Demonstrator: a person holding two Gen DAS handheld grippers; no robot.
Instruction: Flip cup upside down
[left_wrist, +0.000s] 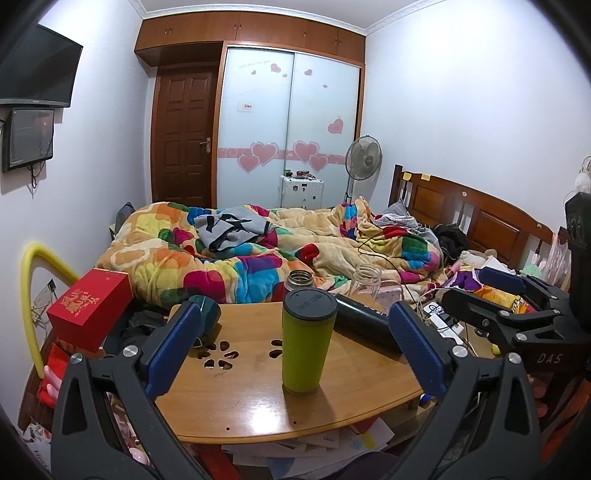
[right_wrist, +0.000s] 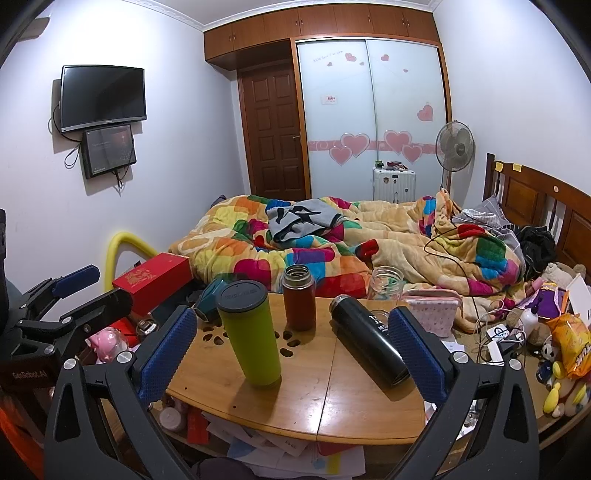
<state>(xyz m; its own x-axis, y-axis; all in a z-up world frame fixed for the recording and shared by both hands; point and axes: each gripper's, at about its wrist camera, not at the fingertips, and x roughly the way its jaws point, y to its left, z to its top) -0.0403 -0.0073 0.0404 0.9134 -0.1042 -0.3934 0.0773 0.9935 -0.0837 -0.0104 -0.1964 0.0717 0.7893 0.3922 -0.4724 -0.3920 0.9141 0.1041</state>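
Note:
A lime green cup with a dark grey lid (left_wrist: 304, 339) (right_wrist: 251, 334) stands upright on the round wooden table (left_wrist: 258, 410) (right_wrist: 332, 406). My left gripper (left_wrist: 293, 332) is open and empty, its blue pads (left_wrist: 173, 343) wide on either side of the cup and a little short of it. My right gripper (right_wrist: 291, 343) is open and empty, held back from the table with the cup between its pads, left of centre. The right gripper also shows at the right of the left wrist view (left_wrist: 517, 295), and the left gripper at the left of the right wrist view (right_wrist: 74, 291).
A black flask (right_wrist: 369, 339) (left_wrist: 364, 317) lies on its side right of the cup. A brown open bottle (right_wrist: 298, 297) and a clear glass jar (right_wrist: 386, 284) stand at the table's far edge. A red box (left_wrist: 90, 308) sits left. The cluttered bed lies behind.

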